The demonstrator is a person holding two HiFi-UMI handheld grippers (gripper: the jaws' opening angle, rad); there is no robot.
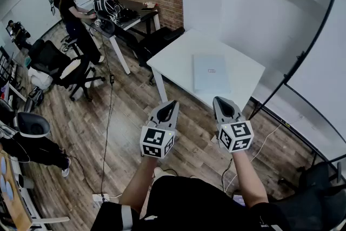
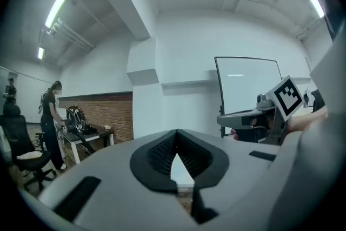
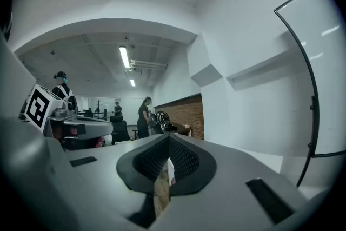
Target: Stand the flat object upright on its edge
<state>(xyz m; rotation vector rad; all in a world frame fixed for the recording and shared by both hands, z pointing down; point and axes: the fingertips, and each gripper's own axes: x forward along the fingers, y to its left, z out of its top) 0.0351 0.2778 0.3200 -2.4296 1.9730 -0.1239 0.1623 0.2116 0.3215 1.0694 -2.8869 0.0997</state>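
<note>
A flat pale-blue object (image 1: 211, 73) lies face down on the white table (image 1: 173, 59), near its front right part. My left gripper (image 1: 167, 104) and right gripper (image 1: 221, 100) hang side by side over the wooden floor, short of the table's near edge, pointing level toward it. Both are shut with nothing between the jaws. In the left gripper view the closed jaws (image 2: 175, 157) fill the bottom and the right gripper (image 2: 270, 111) shows at the right. In the right gripper view the jaws (image 3: 167, 162) are closed and the left gripper (image 3: 70, 124) shows at the left.
A black-framed whiteboard (image 1: 319, 46) stands right of the table. A black chair (image 1: 157, 40) sits at the table's far left corner. Farther left, a person (image 1: 73, 13) stands at a cluttered desk (image 1: 135, 13), with office chairs (image 1: 59, 65) and a floor cable (image 1: 108, 116).
</note>
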